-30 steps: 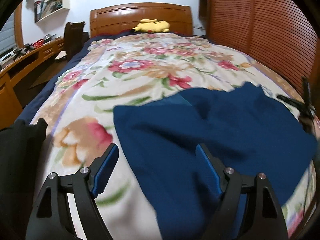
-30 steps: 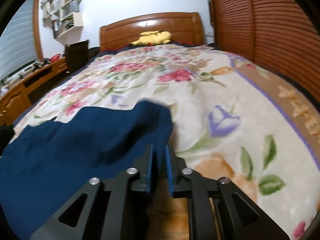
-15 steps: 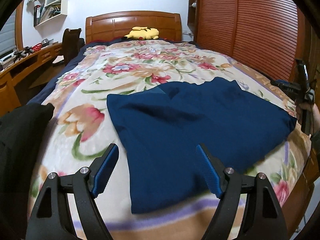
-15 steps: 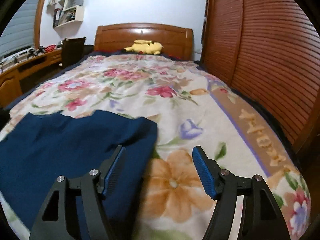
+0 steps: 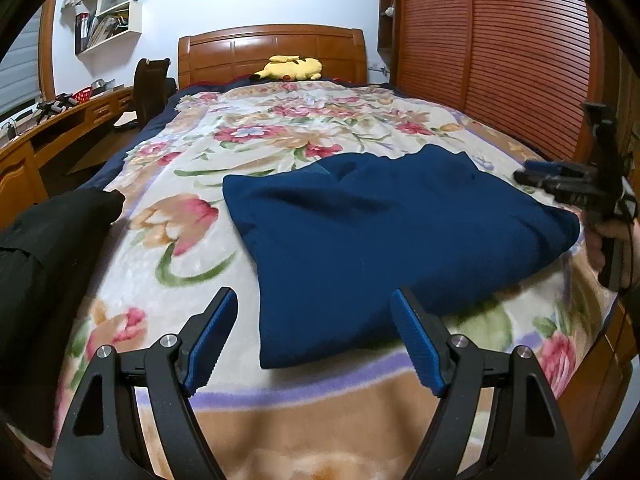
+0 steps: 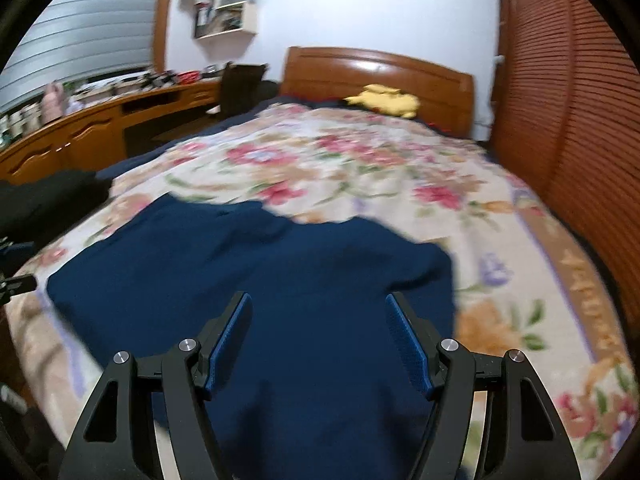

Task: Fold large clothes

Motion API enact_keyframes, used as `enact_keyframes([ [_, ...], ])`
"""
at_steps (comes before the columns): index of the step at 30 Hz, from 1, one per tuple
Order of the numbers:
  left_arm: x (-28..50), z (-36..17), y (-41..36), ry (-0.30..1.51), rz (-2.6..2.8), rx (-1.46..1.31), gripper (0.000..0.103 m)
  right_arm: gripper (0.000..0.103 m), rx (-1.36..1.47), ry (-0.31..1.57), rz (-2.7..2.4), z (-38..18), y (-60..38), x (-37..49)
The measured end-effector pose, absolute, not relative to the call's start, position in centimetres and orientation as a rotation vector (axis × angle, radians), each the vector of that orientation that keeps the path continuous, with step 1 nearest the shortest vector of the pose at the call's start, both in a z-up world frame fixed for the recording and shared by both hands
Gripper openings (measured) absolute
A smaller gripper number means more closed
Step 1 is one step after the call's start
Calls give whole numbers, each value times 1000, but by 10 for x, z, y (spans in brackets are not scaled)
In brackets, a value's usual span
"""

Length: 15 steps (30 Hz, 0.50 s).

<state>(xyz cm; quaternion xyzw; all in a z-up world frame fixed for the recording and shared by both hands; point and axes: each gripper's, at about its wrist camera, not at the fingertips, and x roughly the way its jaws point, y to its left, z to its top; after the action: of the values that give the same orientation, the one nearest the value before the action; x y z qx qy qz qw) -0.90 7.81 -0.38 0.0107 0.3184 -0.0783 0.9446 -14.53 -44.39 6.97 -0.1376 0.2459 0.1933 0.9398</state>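
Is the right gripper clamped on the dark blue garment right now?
No: the right gripper stands open above the dark blue garment, its blue pads apart with no cloth pinched between them.

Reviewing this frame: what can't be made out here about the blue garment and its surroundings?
- Blue garment: its type and the layers beneath its top fold are hidden, left wrist view.
- Its near edge is covered by the right tool, right wrist view, which is motion-blurred.
- Black clothing: cut off by the left edge.
- Shelf contents: too small.

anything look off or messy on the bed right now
Mostly no. The navy garment lies folded on the floral blanket, though its far edge is bumpy and uneven. Both tongs are open and hold nothing.
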Motion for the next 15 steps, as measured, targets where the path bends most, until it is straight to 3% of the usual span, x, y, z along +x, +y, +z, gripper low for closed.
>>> enact_keyframes([
  [15,-13,-31,85,676,-145,6,80,71,-319,616,465,13,-413,-120],
])
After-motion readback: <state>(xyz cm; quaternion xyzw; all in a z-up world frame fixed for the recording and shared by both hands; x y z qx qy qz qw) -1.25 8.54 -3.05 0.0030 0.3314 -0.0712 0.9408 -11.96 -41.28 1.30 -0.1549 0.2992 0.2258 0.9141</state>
